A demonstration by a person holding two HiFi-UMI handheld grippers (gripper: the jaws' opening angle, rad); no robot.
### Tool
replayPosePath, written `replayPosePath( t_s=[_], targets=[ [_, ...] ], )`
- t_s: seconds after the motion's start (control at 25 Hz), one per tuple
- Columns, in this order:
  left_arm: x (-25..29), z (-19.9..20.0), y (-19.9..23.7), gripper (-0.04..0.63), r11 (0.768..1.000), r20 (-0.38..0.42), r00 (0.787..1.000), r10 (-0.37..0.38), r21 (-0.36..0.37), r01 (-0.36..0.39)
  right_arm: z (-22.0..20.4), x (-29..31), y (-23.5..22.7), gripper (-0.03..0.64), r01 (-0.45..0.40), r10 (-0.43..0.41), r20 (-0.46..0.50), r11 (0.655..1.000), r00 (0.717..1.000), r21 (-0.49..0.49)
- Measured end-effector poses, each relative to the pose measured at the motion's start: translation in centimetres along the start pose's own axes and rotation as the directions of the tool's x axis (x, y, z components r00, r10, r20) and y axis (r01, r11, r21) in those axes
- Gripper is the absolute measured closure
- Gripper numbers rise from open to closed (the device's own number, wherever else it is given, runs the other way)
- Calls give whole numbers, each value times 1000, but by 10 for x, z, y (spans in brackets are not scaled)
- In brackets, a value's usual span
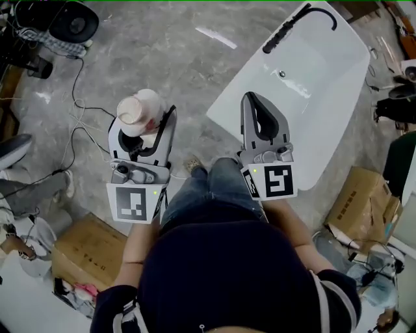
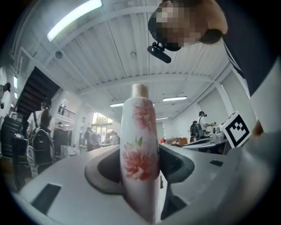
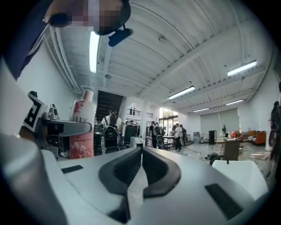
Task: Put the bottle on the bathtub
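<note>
My left gripper [image 1: 148, 121] is shut on a white bottle [image 1: 138, 112] printed with pink flowers, held upright in front of the person. In the left gripper view the bottle [image 2: 139, 154] stands between the jaws with its cap up, toward the ceiling. To the right, my right gripper [image 1: 259, 109] is shut with nothing in it, its jaws pressed together [image 3: 141, 154]. The right gripper view also shows the bottle [image 3: 82, 129] at the left. The white bathtub [image 1: 338, 84] lies on the floor at the upper right, just beyond the right gripper.
A black faucet [image 1: 296, 25] sits on the tub's far rim. Cardboard boxes [image 1: 361, 205] [image 1: 84, 250] lie at both sides of the person. Cables [image 1: 78, 123] run over the grey floor at left. Black gear [image 1: 65, 19] stands at the top left.
</note>
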State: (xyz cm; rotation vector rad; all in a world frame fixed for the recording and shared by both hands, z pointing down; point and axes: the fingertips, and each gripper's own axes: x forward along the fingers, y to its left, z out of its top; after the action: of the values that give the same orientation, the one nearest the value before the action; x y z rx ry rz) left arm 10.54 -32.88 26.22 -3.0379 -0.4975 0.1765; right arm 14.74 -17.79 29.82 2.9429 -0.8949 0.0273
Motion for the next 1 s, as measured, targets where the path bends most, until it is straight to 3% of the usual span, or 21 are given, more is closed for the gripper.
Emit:
replayPosePath(
  t_s=[0.2, 0.4, 0.72, 1.0],
  targets=[
    [57, -25, -40, 356, 977, -5, 979, -203, -72, 202, -17, -19, -44, 589, 158, -158, -52, 987, 986, 3],
    [92, -44, -81, 356, 943, 6, 950, -313, -119, 312, -37, -31, -76, 589, 218, -216, -87, 976, 973, 13],
    [132, -63, -121, 356, 912, 15, 921, -390, -128, 389, -65, -23, -114, 589, 227, -222, -97, 973, 970, 41],
    [162, -84, -136, 356, 908, 14, 916, -402, -120, 401, -94, -3, -138, 589, 186, -181, -78, 980, 980, 65]
  ],
)
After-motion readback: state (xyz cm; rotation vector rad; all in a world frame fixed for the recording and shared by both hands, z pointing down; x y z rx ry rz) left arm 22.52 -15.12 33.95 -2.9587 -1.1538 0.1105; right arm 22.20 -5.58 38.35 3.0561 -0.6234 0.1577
